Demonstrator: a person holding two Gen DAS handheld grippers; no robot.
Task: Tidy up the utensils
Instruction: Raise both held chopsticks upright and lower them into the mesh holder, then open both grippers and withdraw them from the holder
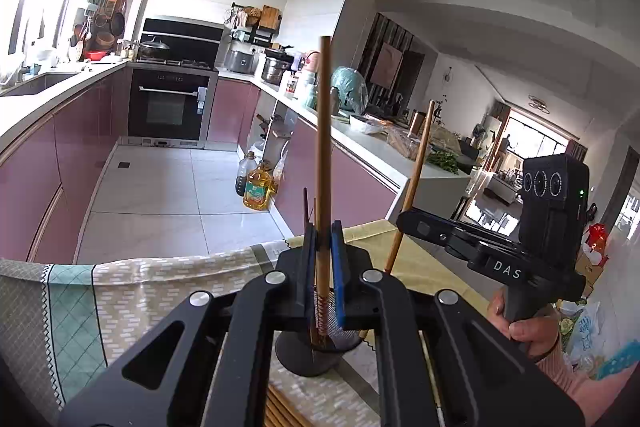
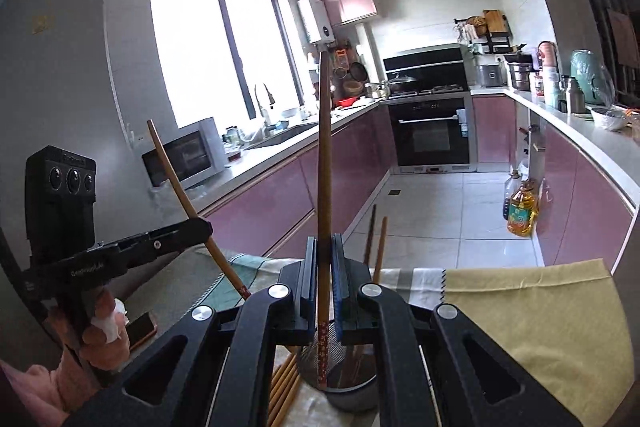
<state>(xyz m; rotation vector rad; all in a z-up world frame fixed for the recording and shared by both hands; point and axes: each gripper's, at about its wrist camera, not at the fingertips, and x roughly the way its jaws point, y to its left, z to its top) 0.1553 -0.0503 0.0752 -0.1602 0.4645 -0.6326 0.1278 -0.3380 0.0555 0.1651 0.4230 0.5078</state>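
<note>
My left gripper (image 1: 323, 239) was clenched on one chopstick (image 1: 322, 163), its blue-lined pads squeezing the stick a little above its lower end. That chopstick stood almost upright in the middle of the left wrist view, plain light-brown wood along most of its length, with a band of red and white pattern near the bottom, where it dipped toward the dark round utensil holder (image 1: 308, 355) at lower centre. My right gripper (image 2: 323, 255) was likewise clamped on a second chopstick (image 2: 324, 163), the same brown wood, tall and nearly vertical in the centre of the right wrist view, its lower part speckled red with small pale flowers and its tip reaching into the holder (image 2: 348, 391). Two more sticks (image 2: 376, 239) rose from the holder just right of my right pads. A bundle of loose chopsticks (image 2: 284, 387) lay flat at lower centre, just left of the holder, on the patterned tablecloth (image 1: 160, 291). A yellow cloth (image 2: 532, 315) covered the table at lower right of the right wrist view. Beyond the table edge stretched the pale tiled floor (image 1: 168, 187) and pink kitchen cabinets (image 2: 280, 195).
</note>
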